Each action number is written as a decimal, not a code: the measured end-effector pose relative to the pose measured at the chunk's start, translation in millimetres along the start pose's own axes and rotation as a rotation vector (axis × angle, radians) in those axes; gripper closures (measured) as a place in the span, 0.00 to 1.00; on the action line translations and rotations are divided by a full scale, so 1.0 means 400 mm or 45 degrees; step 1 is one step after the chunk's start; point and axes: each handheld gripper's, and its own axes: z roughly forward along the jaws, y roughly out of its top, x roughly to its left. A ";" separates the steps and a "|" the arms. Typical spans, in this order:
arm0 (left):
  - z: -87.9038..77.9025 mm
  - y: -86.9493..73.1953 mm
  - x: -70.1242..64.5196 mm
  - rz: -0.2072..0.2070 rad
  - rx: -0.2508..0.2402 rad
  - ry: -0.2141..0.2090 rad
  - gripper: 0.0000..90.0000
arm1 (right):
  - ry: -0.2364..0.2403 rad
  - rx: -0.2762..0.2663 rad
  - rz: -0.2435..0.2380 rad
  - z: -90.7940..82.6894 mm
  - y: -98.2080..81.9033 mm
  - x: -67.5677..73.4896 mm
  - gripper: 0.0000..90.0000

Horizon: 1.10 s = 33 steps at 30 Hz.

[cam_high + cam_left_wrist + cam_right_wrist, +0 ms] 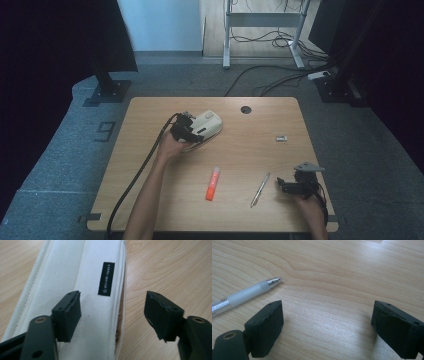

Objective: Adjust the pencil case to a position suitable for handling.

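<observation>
White fabric pouch (75, 285) sits under your left tool (112, 310), jaws released astride its edge, while your right tool (327, 325) gapes empty beside the pen (247, 296).

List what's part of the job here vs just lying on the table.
In the job: white fabric pouch, left gripper with open jaws over its edge.
Lying about: clear pen, orange marker, small silver item; right gripper idle, open.
</observation>
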 end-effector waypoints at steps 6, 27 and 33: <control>0.007 -0.014 0.013 -0.019 -0.011 -0.007 0.36 | 0.002 0.000 -0.003 0.000 0.000 0.000 0.12; 0.014 -0.075 -0.010 0.087 0.009 0.198 0.58 | 0.002 0.003 -0.001 0.000 0.000 0.001 0.12; 0.001 -0.096 -0.017 0.070 -0.040 0.211 0.68 | 0.002 0.002 -0.001 0.000 0.000 0.001 0.12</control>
